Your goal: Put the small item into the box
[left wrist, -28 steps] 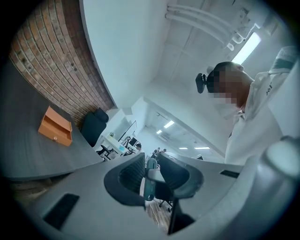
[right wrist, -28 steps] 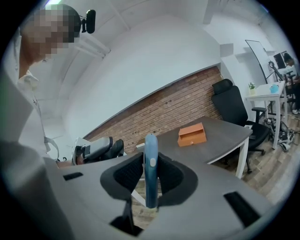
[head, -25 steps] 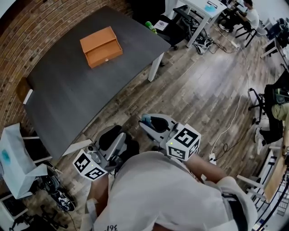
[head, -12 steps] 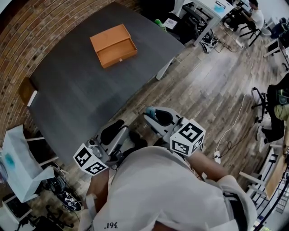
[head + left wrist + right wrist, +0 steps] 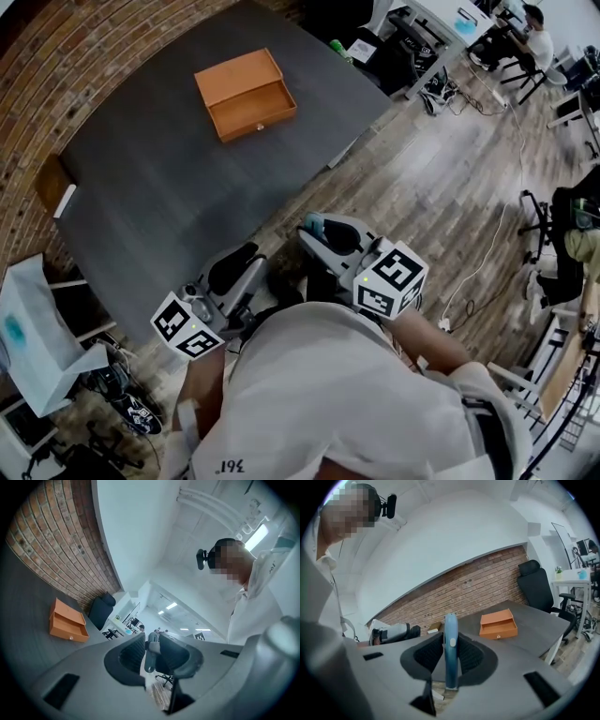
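The small item [image 5: 451,634] is a slim blue piece with a pale oval spot. It stands upright, clamped between the jaws of the right gripper [image 5: 450,654]. The box [image 5: 246,94] is orange and flat, and its drawer-like front with a small knob is open. It lies on the dark table, well apart from the item, at about 11 o'clock from it in the head view. A slim grey piece [image 5: 149,651] sits between the jaws of the left gripper [image 5: 151,660].

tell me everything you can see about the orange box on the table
The orange rectangular drawer box looks like stiff card. Its drawer is slid out, open and seemingly empty, with a small pale knob on its front. It lies flat on the dark grey table, toward the end by the red brick wall. Only the table touches it.
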The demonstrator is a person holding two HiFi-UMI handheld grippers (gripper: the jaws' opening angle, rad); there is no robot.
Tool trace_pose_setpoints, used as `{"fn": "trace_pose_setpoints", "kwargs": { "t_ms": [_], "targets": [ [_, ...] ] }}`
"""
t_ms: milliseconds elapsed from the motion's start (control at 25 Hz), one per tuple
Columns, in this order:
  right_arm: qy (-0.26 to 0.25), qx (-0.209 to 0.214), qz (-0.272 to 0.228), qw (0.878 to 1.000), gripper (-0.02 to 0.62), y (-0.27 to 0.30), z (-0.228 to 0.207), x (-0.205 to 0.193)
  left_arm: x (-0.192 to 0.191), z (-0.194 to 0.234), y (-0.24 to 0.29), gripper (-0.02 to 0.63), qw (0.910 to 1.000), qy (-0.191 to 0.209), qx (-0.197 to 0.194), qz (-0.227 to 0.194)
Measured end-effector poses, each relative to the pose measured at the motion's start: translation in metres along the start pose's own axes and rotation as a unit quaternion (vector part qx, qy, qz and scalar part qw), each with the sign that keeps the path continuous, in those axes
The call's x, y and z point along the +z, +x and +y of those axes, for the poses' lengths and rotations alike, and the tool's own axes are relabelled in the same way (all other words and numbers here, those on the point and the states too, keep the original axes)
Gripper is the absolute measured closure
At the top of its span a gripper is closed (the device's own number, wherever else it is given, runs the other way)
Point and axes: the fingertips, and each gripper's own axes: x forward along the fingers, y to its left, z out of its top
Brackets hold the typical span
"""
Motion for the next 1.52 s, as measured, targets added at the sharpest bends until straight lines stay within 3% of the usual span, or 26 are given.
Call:
{"fn": "trace_pose_setpoints", "kwargs": {
  "t_ms": [840, 1520],
  "targets": [
    [-0.043, 0.123, 0.058, 0.990, 0.499, 0.104, -0.113, 0.067, 0.039, 0.110, 0.078, 0.508, 0.9900, 0.008, 0.132, -0.049],
    [-0.081, 0.171, 0.094, 0.977, 0.499, 0.178, -0.164, 0.084, 0.048, 0.182, 0.105, 0.508, 0.9779, 0.015, 0.201, -0.056]
  ]
}}
